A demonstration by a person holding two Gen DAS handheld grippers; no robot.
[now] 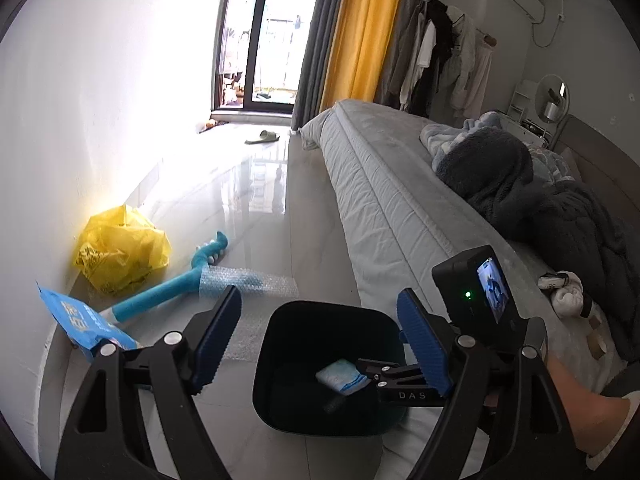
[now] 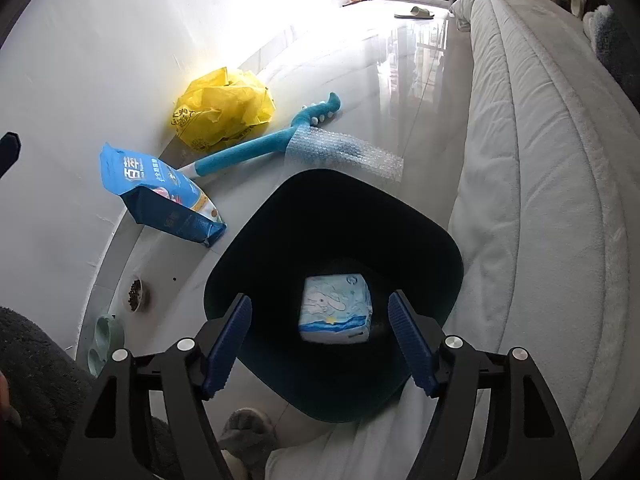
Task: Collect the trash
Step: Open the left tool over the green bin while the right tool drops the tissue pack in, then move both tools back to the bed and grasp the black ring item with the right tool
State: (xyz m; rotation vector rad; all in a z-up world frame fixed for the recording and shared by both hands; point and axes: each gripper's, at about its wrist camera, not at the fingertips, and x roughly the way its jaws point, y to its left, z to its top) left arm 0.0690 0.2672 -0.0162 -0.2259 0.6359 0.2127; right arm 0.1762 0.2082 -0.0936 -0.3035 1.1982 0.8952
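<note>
A dark bin [image 1: 272, 360] [image 2: 280, 240] stands on the floor beside the bed. Inside it lies a blue-and-white tissue pack [image 1: 340, 376] [image 2: 336, 308]. My right gripper [image 2: 320, 298] hangs over the bin's mouth, open, its pads clear of the pack below; the left wrist view shows it at the bin's right rim. Farther back and above the bin, my left gripper [image 1: 320, 294] is open with nothing in it. Against the wall lie a crumpled yellow plastic bag [image 1: 120, 252] [image 2: 224, 108], a blue food pouch [image 1: 80, 320] [image 2: 160, 196] and a sheet of bubble wrap [image 1: 248, 280] [image 2: 344, 148].
A blue long-handled toy [image 1: 160, 292] [image 2: 248, 156] lies under the bubble wrap. The bed [image 1: 380, 200] [image 2: 520, 160] runs along the right. Pet bowls [image 2: 136, 294] sit by the wall at lower left. A green slipper [image 1: 262, 136] lies near the window.
</note>
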